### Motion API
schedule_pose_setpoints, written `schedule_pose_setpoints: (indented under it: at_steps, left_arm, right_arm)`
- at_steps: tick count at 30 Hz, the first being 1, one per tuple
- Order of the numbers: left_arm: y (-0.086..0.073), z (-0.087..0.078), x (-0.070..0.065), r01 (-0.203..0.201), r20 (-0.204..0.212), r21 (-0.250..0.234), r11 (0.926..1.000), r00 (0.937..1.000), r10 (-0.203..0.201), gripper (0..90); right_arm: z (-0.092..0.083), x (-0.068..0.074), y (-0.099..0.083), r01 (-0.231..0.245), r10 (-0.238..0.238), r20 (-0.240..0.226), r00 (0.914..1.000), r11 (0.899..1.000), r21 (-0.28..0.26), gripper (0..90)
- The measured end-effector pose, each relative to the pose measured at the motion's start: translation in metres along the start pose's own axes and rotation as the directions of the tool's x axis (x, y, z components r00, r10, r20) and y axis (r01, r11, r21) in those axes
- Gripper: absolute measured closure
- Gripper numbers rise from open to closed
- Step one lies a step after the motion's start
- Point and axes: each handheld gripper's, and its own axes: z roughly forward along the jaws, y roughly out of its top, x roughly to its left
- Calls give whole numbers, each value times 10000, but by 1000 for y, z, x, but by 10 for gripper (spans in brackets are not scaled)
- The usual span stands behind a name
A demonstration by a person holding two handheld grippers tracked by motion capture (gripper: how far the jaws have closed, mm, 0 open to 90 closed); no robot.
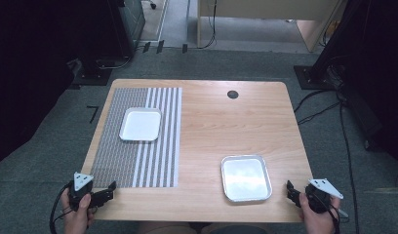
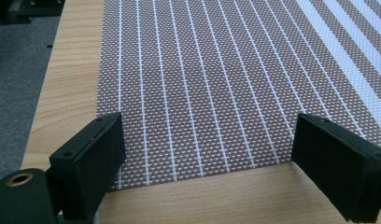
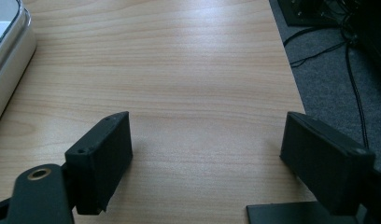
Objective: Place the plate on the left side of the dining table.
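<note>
Trays, two of them, shallow and empty: a metal tray (image 1: 246,178) on bare wood near the right hand-held gripper (image 1: 293,191), a white tray (image 1: 140,124) on the striped placemat (image 1: 124,161). Left hand-held gripper (image 1: 108,191) hovers at the placemat's near edge. Both sit wide open, holding nothing, over the counter (image 1: 211,122).

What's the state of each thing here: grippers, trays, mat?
left gripper: open, empty, over the near edge of the mat
right gripper: open, empty, over bare table right of the metal tray
white tray: empty, upright, on the striped placemat
metal tray: empty, upright, on bare wood
striped placemat: flat on the table's left half
</note>
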Motion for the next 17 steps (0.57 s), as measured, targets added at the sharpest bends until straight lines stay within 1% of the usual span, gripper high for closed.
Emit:
schedule_pose_setpoints:
  at_steps: [7, 11, 14, 17]
  left_arm:
    - [0, 0, 0, -45, -14, 2, 10000, 10000, 45, 98]
    - [0, 0, -1, -58, -43, 16, 10000, 10000, 58, 98]
    - [0, 0, -1, -62, -43, 9, 10000, 10000, 62, 98]
    - [0, 0, -2, -166, -114, 31, 9999, 9998, 167, 98]
  right_arm:
    - [1, 0, -1, 60, -60, -51, 10000, 9999, -80, 130]
    - [1, 0, -1, 18, -18, -55, 10000, 10000, -43, 114]
    - [2, 0, -1, 78, -78, -91, 9999, 10000, -44, 98]
    - [2, 0, 0, 92, -92, -108, 9999, 10000, -15, 87]
